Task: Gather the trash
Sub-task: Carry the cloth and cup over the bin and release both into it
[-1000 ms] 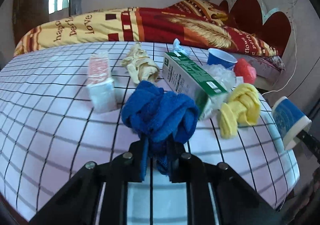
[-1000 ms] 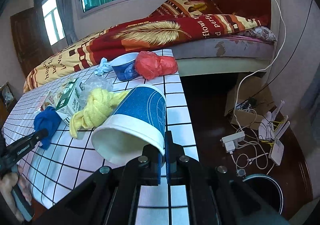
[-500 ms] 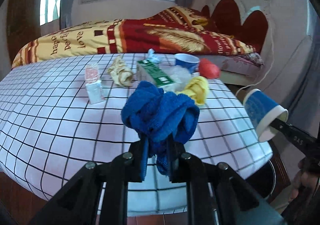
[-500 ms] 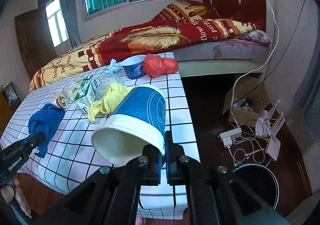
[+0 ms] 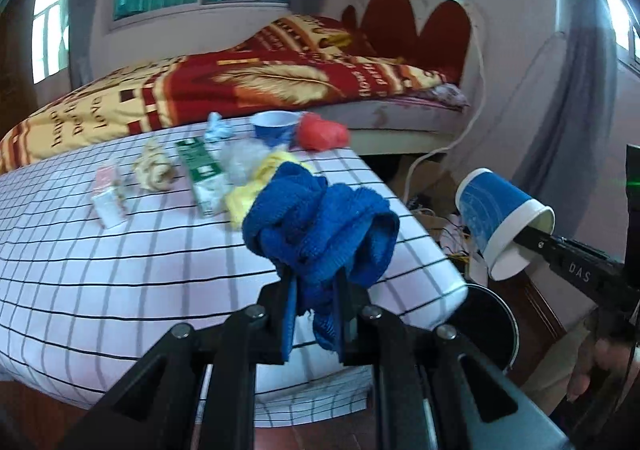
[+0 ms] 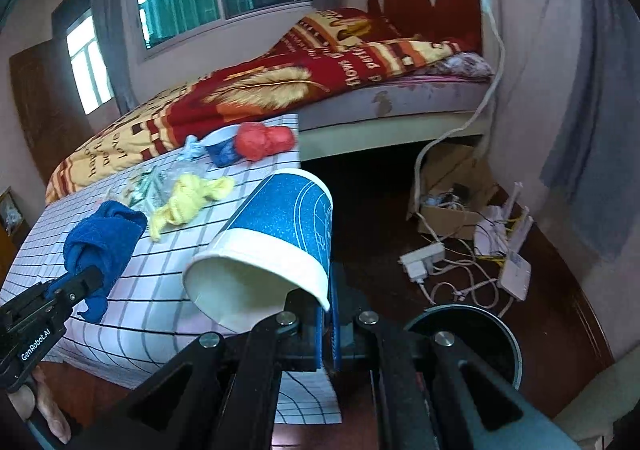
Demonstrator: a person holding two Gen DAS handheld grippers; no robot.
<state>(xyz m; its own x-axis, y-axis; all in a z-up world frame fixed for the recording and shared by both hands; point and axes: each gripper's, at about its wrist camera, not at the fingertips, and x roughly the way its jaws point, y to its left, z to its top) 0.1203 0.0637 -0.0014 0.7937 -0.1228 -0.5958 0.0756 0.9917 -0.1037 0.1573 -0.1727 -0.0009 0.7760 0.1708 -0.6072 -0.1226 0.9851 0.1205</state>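
My left gripper [image 5: 316,302] is shut on a bunched blue cloth [image 5: 320,226], lifted over the near right corner of the checked table [image 5: 120,270]. My right gripper [image 6: 329,314] is shut on the rim of a blue paper cup [image 6: 276,234], which lies tilted with its white mouth toward the camera. In the left wrist view that blue paper cup [image 5: 500,217] hangs to the right, off the table. A dark round bin [image 6: 472,334] stands on the floor beside the table corner, below both grippers. The bin [image 5: 484,326] is half hidden behind the table edge.
On the table lie a yellow cloth [image 6: 192,201], a green carton [image 5: 200,173], a crumpled tan paper [image 5: 154,169], a small white box [image 5: 108,197], another blue cup [image 5: 274,125] and a red bag [image 5: 322,133]. Cables, a power strip [image 6: 424,262] and a cardboard box [image 6: 448,205] clutter the floor. A bed [image 6: 360,89] stands behind.
Both grippers have pulled back from the table and to the right, each keeping its load. The table's trash looks farther off, and the bin has come into view beneath them.
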